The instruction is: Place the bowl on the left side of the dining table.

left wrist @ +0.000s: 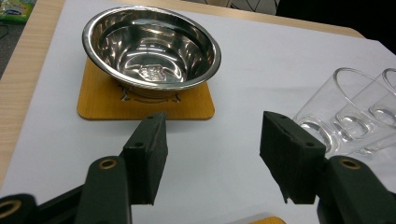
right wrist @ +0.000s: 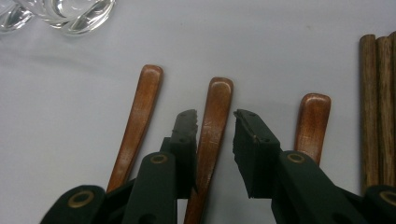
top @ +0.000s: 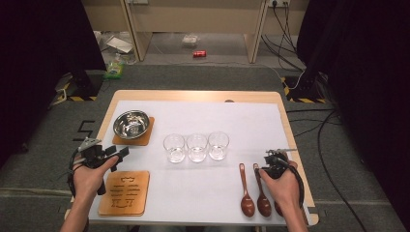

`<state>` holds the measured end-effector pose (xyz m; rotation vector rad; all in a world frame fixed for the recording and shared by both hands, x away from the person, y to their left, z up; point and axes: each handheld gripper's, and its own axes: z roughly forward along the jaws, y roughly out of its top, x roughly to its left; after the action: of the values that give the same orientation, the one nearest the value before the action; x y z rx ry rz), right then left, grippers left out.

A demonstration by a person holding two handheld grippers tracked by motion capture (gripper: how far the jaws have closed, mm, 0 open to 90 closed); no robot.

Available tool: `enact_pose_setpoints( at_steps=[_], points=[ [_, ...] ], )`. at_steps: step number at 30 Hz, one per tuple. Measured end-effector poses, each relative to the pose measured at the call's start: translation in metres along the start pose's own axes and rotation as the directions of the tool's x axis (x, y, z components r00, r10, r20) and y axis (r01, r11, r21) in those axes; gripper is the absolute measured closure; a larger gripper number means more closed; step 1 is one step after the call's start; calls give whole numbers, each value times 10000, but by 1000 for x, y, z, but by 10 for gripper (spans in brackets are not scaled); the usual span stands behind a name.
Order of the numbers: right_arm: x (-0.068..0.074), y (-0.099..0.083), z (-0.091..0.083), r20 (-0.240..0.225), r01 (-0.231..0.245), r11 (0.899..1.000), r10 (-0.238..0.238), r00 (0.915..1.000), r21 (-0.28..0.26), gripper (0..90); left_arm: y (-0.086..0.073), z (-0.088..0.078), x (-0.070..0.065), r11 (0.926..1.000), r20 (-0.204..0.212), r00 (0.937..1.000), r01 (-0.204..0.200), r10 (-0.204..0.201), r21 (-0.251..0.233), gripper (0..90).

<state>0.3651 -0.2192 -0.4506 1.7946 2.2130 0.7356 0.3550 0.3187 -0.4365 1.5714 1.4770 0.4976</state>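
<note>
Glossy reddish-brown wooden spoon [right wrist: 212, 140] lies between right tongs [right wrist: 215, 122], not yet gripped

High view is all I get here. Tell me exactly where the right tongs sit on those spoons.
Observer: In the right gripper view, the right tongs straddle the handle of the middle spoon, with a gap showing on one side.
Operator: Report what lies beyond that spoon, by the hand.
Observer: A third spoon, then dark wooden sticks lying alongside it.
Operator: Now give me the left tongs.
Observer: The left tongs stand open with nothing between them, facing the steel bowl on its wooden mat.
</note>
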Motion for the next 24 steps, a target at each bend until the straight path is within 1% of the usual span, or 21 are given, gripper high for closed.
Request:
enact_pose_setpoints(
  at_steps=[3,5,6,11,12,13,15,20,22,24],
  points=[
    [0,-1,4,38,-197,9997,196,9998,113,700,1,0,-1,10000,66,10000,6,-6,-15,406],
    [-1,-1,6,54,-181,9997,180,9998,158,703,1,0,-2,10000,83,10000,-45,45,-19,406],
    [-1,-1,6,55,-251,9995,250,9997,216,704,1,-1,-2,10000,95,9999,-61,61,-25,406],
    [0,0,10,66,-227,9992,225,9997,343,707,2,-3,-1,10000,33,10000,-18,18,-76,405],
    [0,0,11,86,-254,9989,251,9996,390,707,3,-3,-1,10000,44,10000,-11,11,-90,405],
    [1,0,11,111,-381,9982,376,9992,452,707,3,-4,0,10000,32,10000,1,0,-93,405],
    [0,0,13,142,-351,9984,345,9993,451,711,2,-3,1,10000,-1,10000,-4,4,-85,405],
    [0,-1,13,272,-533,9978,522,9983,404,732,2,-2,1,10000,32,10000,-26,26,-37,405],
    [1,0,13,392,-673,9967,655,9971,455,743,2,-3,2,10000,37,10000,-18,18,-67,405],
    [1,1,14,458,-673,9965,651,9968,491,744,3,-4,3,9999,8,10000,-4,4,-117,405]
  ],
)
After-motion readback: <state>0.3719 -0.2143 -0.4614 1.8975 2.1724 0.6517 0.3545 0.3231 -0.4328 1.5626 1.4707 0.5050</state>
